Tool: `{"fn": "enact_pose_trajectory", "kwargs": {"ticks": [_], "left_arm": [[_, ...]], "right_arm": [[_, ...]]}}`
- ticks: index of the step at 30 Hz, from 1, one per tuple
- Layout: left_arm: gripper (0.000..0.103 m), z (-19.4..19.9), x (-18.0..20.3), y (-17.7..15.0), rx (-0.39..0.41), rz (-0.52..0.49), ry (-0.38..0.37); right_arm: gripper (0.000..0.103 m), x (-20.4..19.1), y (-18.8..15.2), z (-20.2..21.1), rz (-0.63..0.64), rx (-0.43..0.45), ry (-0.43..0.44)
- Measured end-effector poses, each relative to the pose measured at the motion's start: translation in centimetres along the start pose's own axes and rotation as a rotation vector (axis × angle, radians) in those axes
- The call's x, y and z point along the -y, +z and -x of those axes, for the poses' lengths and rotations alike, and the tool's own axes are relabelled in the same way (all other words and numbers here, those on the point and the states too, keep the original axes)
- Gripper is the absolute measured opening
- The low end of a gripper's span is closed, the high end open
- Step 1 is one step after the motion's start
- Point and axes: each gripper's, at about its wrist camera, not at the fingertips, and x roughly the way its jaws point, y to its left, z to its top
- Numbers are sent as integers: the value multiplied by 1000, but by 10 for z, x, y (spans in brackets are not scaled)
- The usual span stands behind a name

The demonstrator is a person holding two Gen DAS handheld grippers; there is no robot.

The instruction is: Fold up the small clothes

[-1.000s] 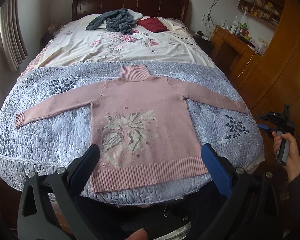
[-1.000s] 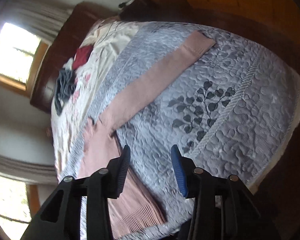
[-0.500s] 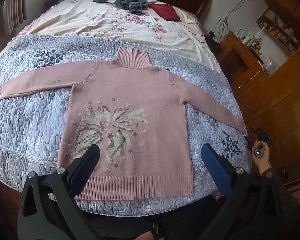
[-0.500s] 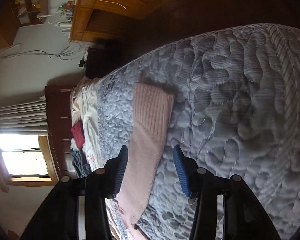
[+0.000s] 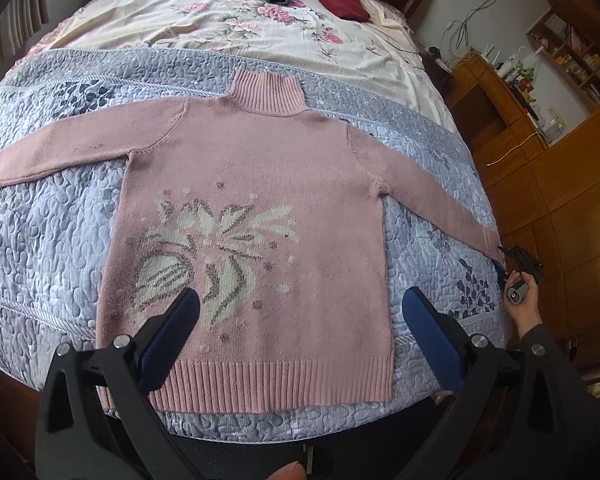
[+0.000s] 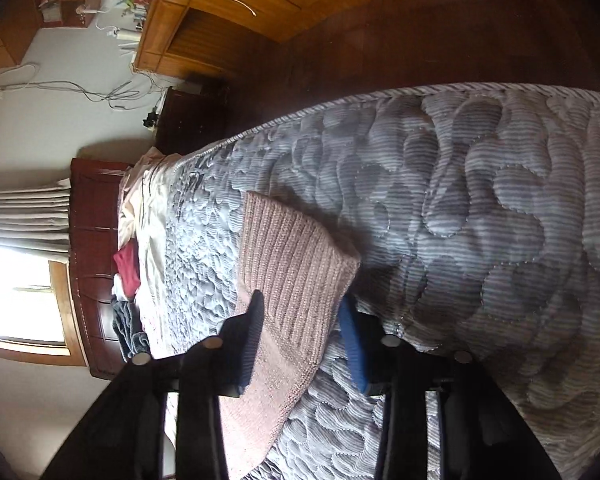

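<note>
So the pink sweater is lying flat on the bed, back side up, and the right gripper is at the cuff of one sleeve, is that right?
Not quite. The pink sweater lies front up: the left wrist view shows its knitted flower design. The right gripper is indeed at the cuff.

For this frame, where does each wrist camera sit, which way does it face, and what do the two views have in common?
Left wrist: held above the bed's foot, facing the headboard over the spread pink sweater; open left gripper, right hand, a fingertip show.
Right wrist: low at the bed's side, rolled sideways, facing along the sleeve cuff; right gripper straddles the cuff, jaws apart.
Shared: the sweater, grey quilt, red garment.
</note>
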Motion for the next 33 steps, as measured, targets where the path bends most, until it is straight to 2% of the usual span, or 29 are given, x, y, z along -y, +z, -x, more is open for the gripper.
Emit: {"fn": "enact_pose_trajectory", "kwargs": {"ticks": [1, 2, 4, 8, 14, 21, 27, 33], "left_arm": [[100, -2, -4, 1, -5, 16, -13], [100, -4, -7, 3, -9, 26, -18], [100, -9, -14, 6, -16, 39, -16], [100, -19, -30, 11, -40, 86, -46], [100, -19, -39, 27, -29, 108, -128], [100, -15, -35, 52, -17, 74, -181], [100, -28, -37, 85, -18, 50, -218], [100, -62, -44, 119, -50, 78, -296]], "right_arm": [[16, -4, 0, -1, 20, -1, -8], [10, -9, -1, 1, 44, 5, -17], [7, -24, -5, 7, 96, 26, -18], [6, -76, -27, 26, 251, 62, -7], [6, -172, -85, 60, 489, 83, 58], [6, -253, -161, 71, 702, 67, 88], [6, -300, -240, 58, 919, 52, 70], [5, -325, -325, 12, 1111, 5, 35]]}}
